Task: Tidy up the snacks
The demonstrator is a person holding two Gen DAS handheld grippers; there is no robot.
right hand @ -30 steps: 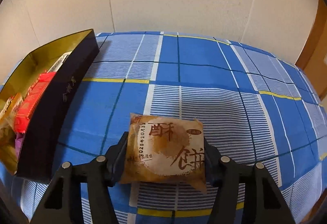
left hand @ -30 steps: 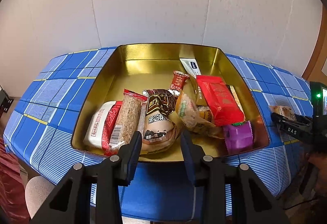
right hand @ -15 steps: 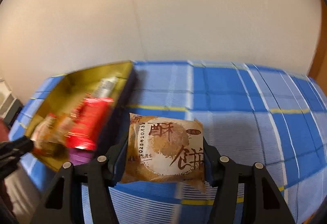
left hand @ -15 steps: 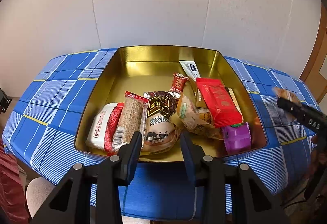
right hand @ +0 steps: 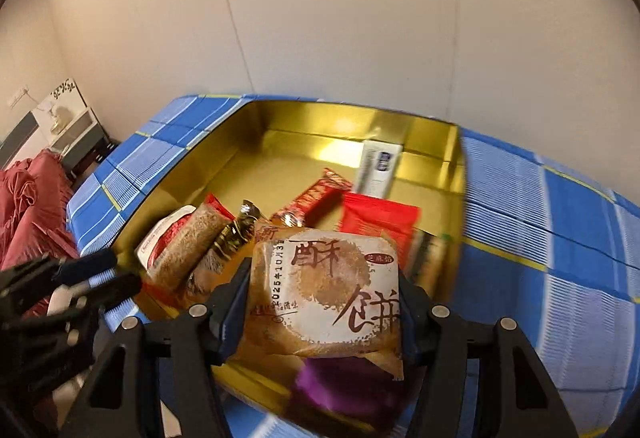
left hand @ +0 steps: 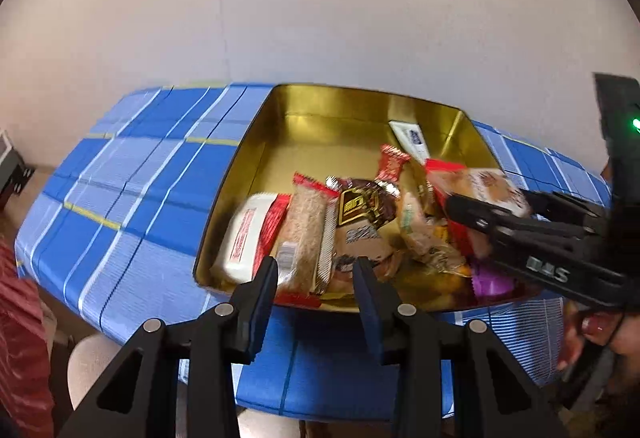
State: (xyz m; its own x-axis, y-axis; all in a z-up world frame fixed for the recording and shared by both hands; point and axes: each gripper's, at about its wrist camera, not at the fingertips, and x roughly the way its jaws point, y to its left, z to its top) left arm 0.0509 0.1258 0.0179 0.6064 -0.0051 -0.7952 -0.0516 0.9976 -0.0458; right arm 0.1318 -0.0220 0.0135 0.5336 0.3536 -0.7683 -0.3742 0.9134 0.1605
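Snacks fill the gold rectangular tin tray point(right hand: 424, 134) by the table's near edge; my right claw point(right hand: 322, 298) clamps the tan crinkly pastry packet point(right hand: 326, 286) above it. Next: lower, release. Left claw point(left hand: 316, 278) hangs apart, empty.

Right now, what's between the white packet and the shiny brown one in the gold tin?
In the left wrist view, a sesame-coloured bar in a clear, red-ended wrapper lies between the white packet and shiny brown packet inside the gold tin.
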